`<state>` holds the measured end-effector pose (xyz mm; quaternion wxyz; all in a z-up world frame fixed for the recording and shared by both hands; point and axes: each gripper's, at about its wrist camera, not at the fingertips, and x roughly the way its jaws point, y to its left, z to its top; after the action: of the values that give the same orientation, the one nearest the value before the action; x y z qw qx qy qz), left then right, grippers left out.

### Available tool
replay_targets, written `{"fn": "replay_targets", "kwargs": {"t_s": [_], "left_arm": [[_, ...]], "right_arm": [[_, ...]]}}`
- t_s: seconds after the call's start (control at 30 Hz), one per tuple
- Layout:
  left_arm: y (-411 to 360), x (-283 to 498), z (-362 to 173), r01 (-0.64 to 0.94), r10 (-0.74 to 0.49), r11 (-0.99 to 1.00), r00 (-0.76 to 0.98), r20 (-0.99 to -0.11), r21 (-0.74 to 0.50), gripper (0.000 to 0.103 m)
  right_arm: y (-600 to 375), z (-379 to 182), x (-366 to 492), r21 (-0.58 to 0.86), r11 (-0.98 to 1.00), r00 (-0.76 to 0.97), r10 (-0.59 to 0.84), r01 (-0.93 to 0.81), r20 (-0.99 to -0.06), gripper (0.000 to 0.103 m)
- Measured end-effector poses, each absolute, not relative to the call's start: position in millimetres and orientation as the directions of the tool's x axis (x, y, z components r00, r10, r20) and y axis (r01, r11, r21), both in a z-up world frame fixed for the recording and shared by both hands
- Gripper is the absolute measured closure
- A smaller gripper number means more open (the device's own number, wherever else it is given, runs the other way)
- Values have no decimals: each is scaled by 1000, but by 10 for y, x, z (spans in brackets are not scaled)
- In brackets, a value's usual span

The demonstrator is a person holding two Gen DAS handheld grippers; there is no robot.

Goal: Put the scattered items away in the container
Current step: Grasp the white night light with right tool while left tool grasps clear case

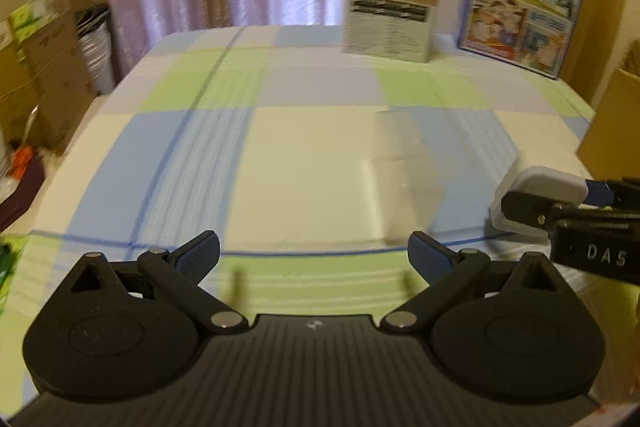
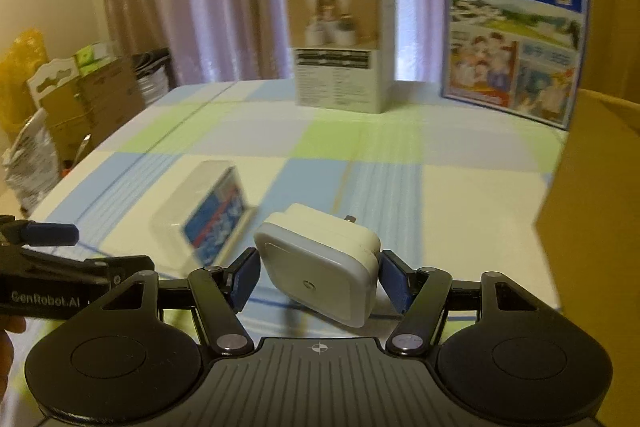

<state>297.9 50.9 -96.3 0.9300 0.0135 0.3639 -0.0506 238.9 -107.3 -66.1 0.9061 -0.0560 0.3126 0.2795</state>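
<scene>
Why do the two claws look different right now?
The right claw has its blue pads against a white plug; the left claw has nothing between its pads. The right claw's jaws sit narrower around the plug, while the left claw's stand wide apart. Both are black with blue pads, over the checked tablecloth.

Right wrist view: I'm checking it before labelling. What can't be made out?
- Clear packet: motion blur makes its label unreadable.
- Brown box: cut by the right edge, inside hidden.
- White adapter: between the right gripper fingers; pad contact unclear.
</scene>
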Motion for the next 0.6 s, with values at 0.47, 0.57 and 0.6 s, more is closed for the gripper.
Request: {"fn": "replay_targets", "kwargs": {"t_s": [0.47, 0.57, 0.6], "left_arm": [[41, 3279, -1087, 164, -155, 985, 756, -636, -45, 40], [8, 3322, -1124, 161, -151, 986, 744, -651, -44, 71], [3, 3323, -1130, 156, -146, 987, 740, -656, -43, 76]], "right_arm": [[-1335, -723, 2448, 70, 850, 649, 449, -522, -614, 41], [-1336, -719, 2462, 74, 850, 648, 451, -521, -614, 41], [-1334, -713, 2463, 75, 849, 647, 452, -522, -614, 41]]}}
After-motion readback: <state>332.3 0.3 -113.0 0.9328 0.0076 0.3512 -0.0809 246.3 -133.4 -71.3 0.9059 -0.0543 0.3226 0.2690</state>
